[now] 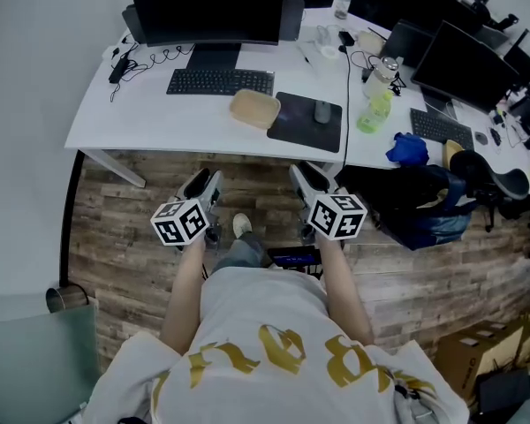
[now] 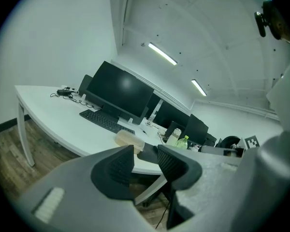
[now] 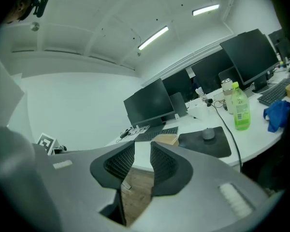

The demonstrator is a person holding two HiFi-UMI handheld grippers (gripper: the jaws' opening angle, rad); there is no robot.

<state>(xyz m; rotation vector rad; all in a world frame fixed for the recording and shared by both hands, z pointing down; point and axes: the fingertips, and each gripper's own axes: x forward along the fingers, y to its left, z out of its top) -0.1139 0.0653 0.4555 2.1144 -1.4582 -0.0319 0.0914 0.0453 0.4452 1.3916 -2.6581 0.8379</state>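
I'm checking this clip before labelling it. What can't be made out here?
- tan box: contents unseen in any view; in the left gripper view the left gripper covers its lower edge.
- green bottle: label print too small everywhere.
- dark thing on the floor: head view, mostly under the person's shirt and arm.
- right-hand desk: far end cut off by the head view's right edge.

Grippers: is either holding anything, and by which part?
Nothing is held. The left gripper and the right gripper both show jaws apart with only air between, short of the white desk.
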